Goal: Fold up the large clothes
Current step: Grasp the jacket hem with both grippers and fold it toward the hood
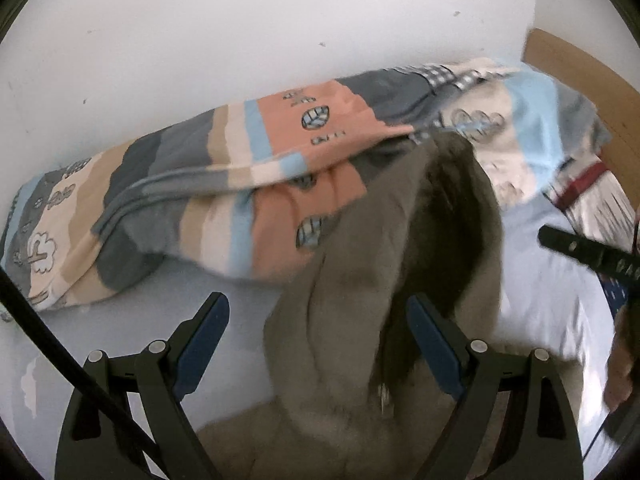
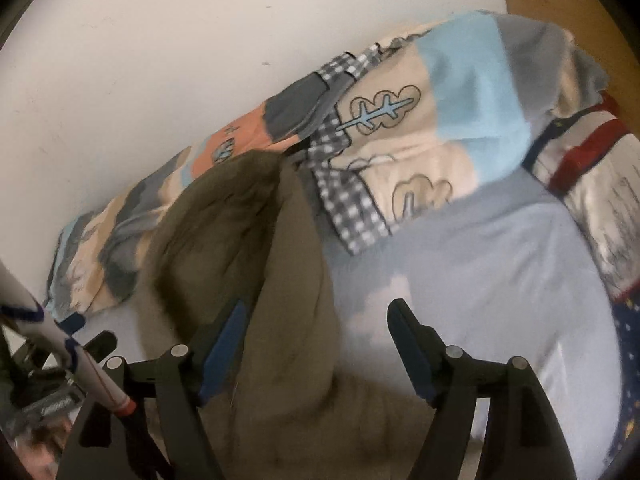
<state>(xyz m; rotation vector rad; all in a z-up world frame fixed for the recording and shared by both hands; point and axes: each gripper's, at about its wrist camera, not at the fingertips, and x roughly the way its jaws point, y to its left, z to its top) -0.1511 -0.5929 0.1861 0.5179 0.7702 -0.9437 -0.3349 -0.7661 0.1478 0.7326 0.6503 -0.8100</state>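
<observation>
The olive garment (image 1: pixel 360 260) is laid on the bed sheet (image 2: pixel 480 264); the left gripper (image 1: pixel 316 320) and right gripper (image 2: pixel 316 320) are held wide apart, nothing clamped.

Left gripper (image 1: pixel 318 322) and right gripper (image 2: pixel 318 330) angle downward (fingers spread).

We see a bed with a pale blue sheet (image 2: pixel 500 264) pushed against a white wall (image 1: pixel 200 20). A long striped quilt with leaf drawings (image 1: pixel 224 160) lies along the bed's far edge, right by the wall. A big olive-brown fleece garment (image 1: pixel 360 280) lies across the bed, from the near edge up to the quilt, and its far end touches the quilt. To the right, at the bed's head end, lies a white pillow with a red stripe (image 2: pixel 588 176). Behind that corner stands a brown wooden headboard (image 1: pixel 580 76). Our left gripper (image 1: pixel 318 312) is above the garment. Our right gripper (image 2: pixel 316 320) is over the garment's right edge.
</observation>
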